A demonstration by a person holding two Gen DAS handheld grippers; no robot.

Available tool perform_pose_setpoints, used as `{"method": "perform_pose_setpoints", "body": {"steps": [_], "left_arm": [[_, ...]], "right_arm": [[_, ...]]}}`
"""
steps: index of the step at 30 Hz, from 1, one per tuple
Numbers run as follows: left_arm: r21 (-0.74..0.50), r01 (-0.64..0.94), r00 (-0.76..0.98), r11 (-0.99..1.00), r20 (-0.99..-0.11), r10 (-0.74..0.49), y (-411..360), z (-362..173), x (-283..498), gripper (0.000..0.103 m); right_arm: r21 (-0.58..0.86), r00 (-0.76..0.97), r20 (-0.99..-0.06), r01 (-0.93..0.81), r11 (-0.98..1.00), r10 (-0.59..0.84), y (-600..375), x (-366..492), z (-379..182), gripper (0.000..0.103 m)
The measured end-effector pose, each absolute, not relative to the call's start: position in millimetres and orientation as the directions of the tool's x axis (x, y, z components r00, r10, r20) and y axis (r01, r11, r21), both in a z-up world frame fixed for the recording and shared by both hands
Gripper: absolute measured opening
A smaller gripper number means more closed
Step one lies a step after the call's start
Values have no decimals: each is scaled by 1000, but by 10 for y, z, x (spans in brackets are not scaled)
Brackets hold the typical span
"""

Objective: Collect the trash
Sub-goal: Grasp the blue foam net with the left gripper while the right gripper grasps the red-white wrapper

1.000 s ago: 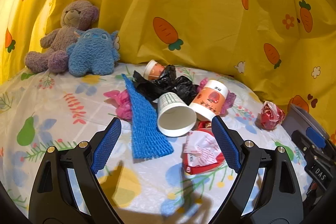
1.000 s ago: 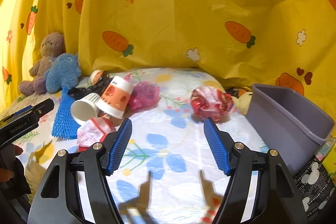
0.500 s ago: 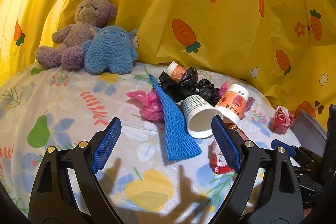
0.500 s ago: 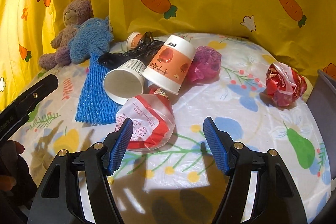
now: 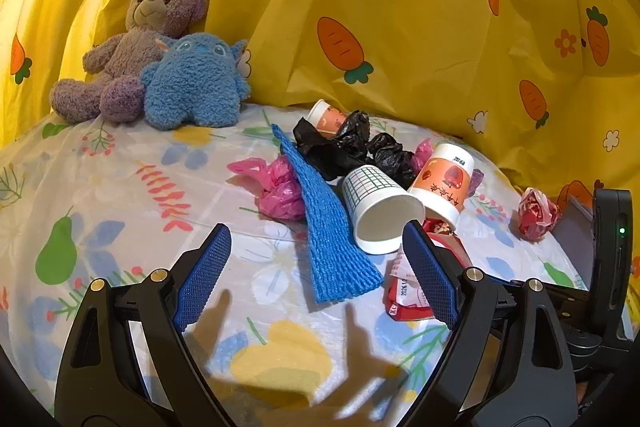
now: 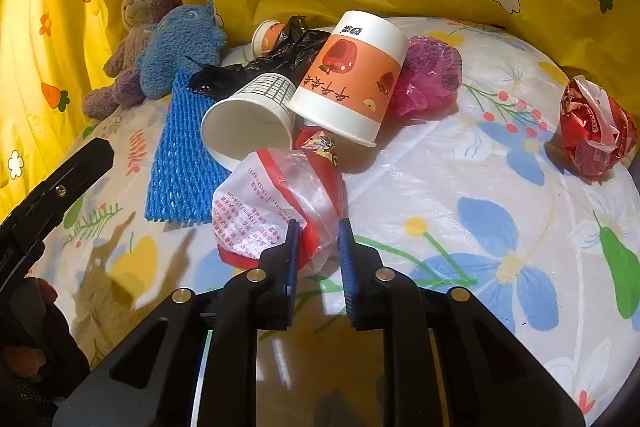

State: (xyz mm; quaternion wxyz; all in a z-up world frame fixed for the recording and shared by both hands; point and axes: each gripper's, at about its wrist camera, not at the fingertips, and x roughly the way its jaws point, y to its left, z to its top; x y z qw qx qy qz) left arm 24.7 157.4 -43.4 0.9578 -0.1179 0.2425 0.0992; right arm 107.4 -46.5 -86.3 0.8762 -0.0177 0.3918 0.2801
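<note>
A trash pile lies on the flowered sheet: a white checked paper cup (image 5: 380, 211) (image 6: 250, 119) on its side, an orange printed cup (image 5: 444, 183) (image 6: 352, 79), a blue foam net (image 5: 328, 227) (image 6: 180, 155), black plastic bags (image 5: 352, 147), pink bags (image 5: 280, 187) (image 6: 428, 75) and a red-and-white plastic wrapper (image 6: 280, 203) (image 5: 408, 287). My right gripper (image 6: 318, 247) is shut on the near edge of the red-and-white wrapper. My left gripper (image 5: 316, 267) is open and empty, above the sheet in front of the blue net.
A crumpled red bag (image 6: 596, 131) (image 5: 538, 213) lies apart at the right. A grey bin's edge (image 5: 572, 227) shows beyond it. A purple teddy bear (image 5: 132, 51) and a blue plush (image 5: 196, 83) sit at the back left against the yellow carrot curtain (image 5: 400, 7).
My right gripper moved forward to the red-and-white wrapper and closed on its edge. My left gripper swung slightly left and stayed open.
</note>
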Motion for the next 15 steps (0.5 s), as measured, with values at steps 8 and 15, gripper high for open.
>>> {"method": "perform_pose_setpoints", "body": {"steps": [8,15], "left_arm": [[-177,-241,839,954,-532,113,1588,-503,395,73],[-251,-243,777,937,-628,33,1690,-657,695,46]], "right_arm": [[149,588,-621,-559,815,517,-655,733,-690,12],[104,669,-547,-543,833,504,-884,532,-516,12]]}}
